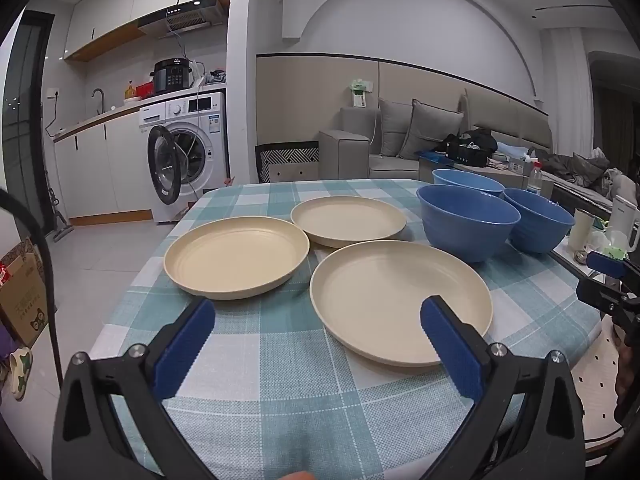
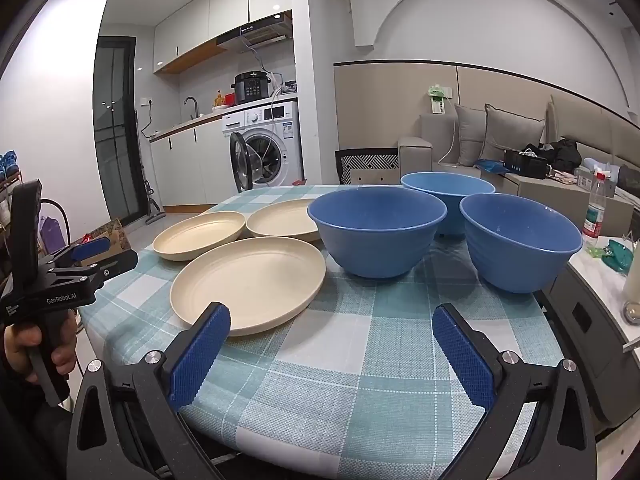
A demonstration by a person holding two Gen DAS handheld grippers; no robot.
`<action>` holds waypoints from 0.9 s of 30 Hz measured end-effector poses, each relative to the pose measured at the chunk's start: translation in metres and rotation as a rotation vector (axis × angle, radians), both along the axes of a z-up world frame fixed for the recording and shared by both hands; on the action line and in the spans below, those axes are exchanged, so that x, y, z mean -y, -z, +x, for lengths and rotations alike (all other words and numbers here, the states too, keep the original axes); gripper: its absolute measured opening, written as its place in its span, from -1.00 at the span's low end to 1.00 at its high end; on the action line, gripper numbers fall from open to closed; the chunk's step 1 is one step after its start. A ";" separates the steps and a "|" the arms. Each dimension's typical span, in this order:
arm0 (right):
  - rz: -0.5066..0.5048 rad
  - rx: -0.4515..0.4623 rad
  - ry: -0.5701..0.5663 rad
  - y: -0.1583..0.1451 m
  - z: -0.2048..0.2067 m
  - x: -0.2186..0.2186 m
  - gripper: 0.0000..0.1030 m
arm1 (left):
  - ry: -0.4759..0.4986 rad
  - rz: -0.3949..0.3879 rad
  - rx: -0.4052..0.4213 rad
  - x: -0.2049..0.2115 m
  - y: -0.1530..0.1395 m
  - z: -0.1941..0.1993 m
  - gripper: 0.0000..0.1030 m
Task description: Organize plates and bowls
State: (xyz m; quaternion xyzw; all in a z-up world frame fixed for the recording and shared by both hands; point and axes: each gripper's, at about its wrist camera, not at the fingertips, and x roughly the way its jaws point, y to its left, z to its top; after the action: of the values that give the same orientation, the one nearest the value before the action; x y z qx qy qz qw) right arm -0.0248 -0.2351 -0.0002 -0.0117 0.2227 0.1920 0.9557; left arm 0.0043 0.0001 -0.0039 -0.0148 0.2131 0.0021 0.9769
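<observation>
Three cream plates lie singly on a teal checked tablecloth [image 1: 280, 360]: a near one [image 1: 400, 300], a left one [image 1: 236, 260] and a far one [image 1: 348, 220]. Three blue bowls stand upright to their right: a near-left bowl [image 2: 378, 232], a right bowl [image 2: 520, 240] and a far bowl [image 2: 448, 190]. My left gripper [image 1: 318, 312] is open over the table's near edge, its right finger above the near plate's rim. My right gripper [image 2: 332, 320] is open and holds nothing, short of the bowls, with the near plate [image 2: 248, 284] to its left.
The table drops off at its left and near edges. A side counter [image 2: 608, 276] on the right holds a bottle [image 2: 596, 208] and cups. In the right wrist view, a hand [image 2: 24, 344] holds the left gripper's handle at far left. Kitchen and sofa lie beyond.
</observation>
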 end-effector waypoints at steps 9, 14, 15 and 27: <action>-0.004 0.000 0.002 0.000 0.000 -0.003 0.99 | -0.002 0.001 0.000 -0.002 -0.004 -0.002 1.00; -0.004 0.001 0.000 0.000 0.000 -0.003 0.99 | 0.000 0.003 0.002 -0.003 -0.003 0.000 1.00; -0.005 0.002 -0.001 0.000 0.002 -0.002 0.99 | 0.000 0.004 0.003 -0.002 -0.003 -0.001 1.00; -0.007 0.001 0.001 0.000 0.001 -0.003 0.99 | -0.003 0.001 0.004 0.002 -0.006 -0.005 1.00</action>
State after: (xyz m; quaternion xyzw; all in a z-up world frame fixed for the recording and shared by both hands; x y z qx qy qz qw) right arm -0.0236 -0.2325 -0.0002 -0.0151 0.2229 0.1907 0.9559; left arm -0.0007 -0.0014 0.0018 -0.0147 0.2113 0.0038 0.9773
